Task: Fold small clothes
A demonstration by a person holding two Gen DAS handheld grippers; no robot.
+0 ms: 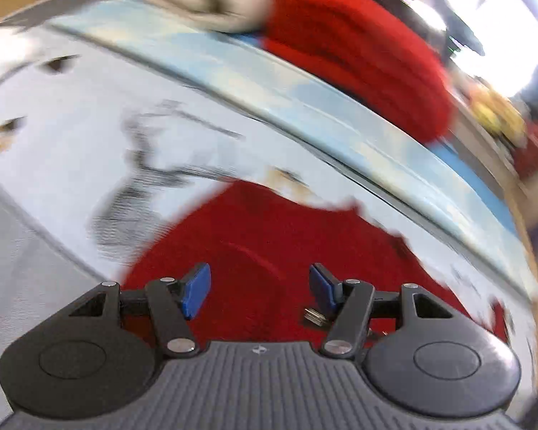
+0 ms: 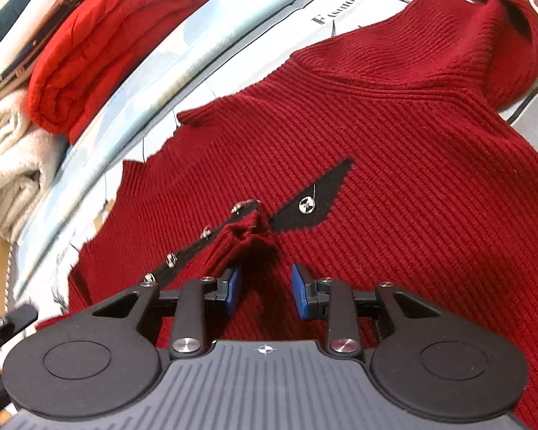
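The dark red sweater (image 2: 376,186) lies flat on the table (image 2: 254,36), ready for folding. Right tongs (image 2: 265,288) and left tongs (image 1: 260,288) are apart, holding nothing, just above it.

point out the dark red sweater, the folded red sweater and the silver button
dark red sweater (image 2: 394,150): right wrist view, ribbed body
folded red sweater (image 2: 107,43): right wrist view, top of the folded stack
silver button (image 2: 306,204): right wrist view, button centre on the black patch
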